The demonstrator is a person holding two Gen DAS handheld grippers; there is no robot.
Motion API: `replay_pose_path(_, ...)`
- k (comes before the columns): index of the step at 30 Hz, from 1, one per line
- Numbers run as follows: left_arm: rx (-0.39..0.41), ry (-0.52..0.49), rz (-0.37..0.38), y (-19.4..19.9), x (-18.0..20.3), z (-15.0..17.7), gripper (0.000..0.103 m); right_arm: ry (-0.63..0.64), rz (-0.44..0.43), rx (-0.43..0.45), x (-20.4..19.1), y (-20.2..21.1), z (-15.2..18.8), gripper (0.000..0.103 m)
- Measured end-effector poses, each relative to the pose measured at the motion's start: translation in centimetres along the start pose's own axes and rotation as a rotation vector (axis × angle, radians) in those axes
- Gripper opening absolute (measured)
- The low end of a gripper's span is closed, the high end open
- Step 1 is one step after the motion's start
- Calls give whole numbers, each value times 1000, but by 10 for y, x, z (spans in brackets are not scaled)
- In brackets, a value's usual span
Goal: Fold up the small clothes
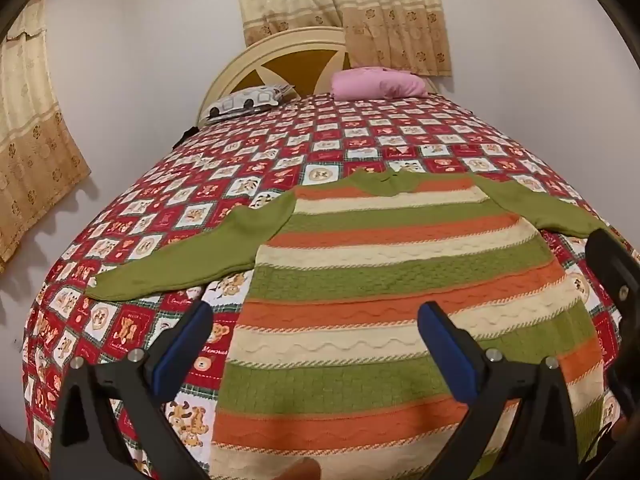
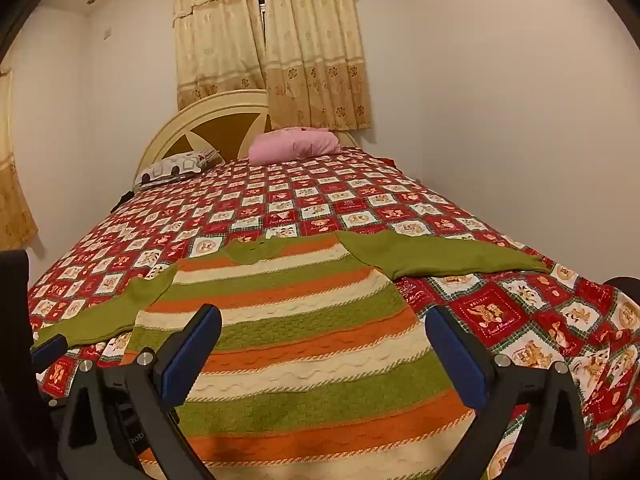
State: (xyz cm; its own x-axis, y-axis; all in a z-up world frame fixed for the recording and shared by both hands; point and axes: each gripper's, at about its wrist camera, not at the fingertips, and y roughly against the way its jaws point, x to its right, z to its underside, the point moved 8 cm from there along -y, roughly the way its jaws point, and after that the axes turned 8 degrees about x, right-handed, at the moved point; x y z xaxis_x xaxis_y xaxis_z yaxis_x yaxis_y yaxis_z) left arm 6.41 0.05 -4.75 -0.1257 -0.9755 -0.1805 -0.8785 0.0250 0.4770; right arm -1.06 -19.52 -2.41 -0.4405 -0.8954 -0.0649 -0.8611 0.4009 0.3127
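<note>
Left gripper (image 1: 315, 340) and right gripper (image 2: 324, 344) tilt downward, jaws wide apart

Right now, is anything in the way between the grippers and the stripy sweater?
No, nothing visible. The sweater lies flat on the bed, sleeves spread out. The left gripper and right gripper hang just above its lower part, jaws wide open and empty. The pillows sit far off by the headboard.
</note>
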Motion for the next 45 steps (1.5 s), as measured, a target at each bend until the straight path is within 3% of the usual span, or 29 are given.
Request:
replay_pose_path(13, -55, 55, 42, -6, 3, 6, 103, 1, 2, -13, -2, -1, 2, 102)
replay_pose_path(45, -65, 74, 60, -5, 9, 11, 103, 12, 8, -16, -6, 3, 3, 102)
